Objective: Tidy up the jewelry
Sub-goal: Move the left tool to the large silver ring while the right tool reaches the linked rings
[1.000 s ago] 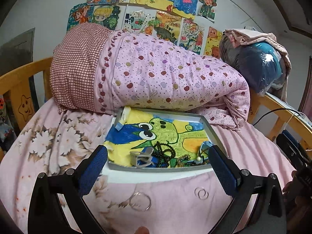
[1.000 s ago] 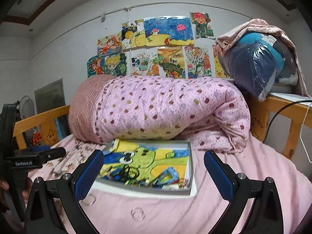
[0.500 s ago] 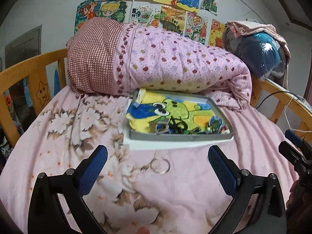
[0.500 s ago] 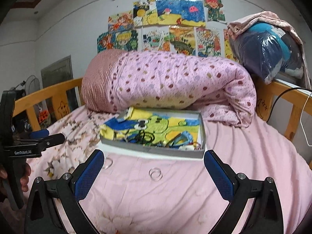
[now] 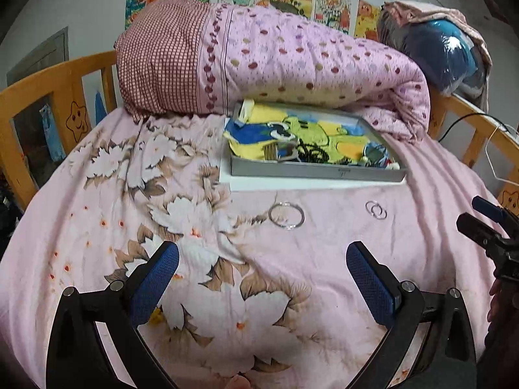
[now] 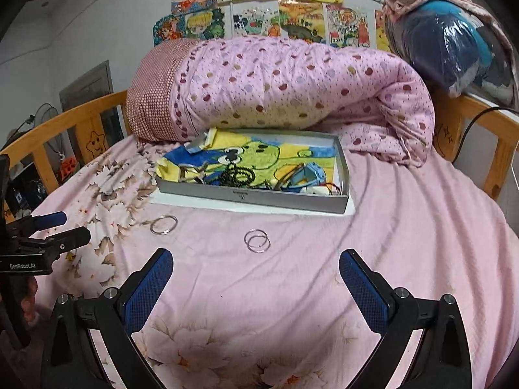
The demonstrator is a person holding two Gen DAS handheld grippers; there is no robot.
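A grey tray (image 5: 311, 171) (image 6: 259, 196) lined with a cartoon cloth sits on the pink bed and holds black beads (image 6: 235, 173), a blue item and other jewelry. In front of it on the sheet lie a large silver bangle (image 5: 286, 215) (image 6: 163, 224) and a pair of smaller silver rings (image 5: 376, 209) (image 6: 257, 241). My left gripper (image 5: 262, 278) is open, well short of the bangle, nothing between its fingers. My right gripper (image 6: 256, 287) is open too, just short of the ring pair. Each gripper shows at the other view's edge.
A rolled pink dotted quilt (image 5: 275, 61) lies behind the tray. A wooden bed rail (image 5: 48, 81) runs along the left and right sides. A blue bundle in plastic (image 6: 454, 45) rests on the right rail, with a black cable near it.
Both grippers have pulled back from the tray toward the near side of the bed, so the tray and rings look farther off. Both stay open and empty.
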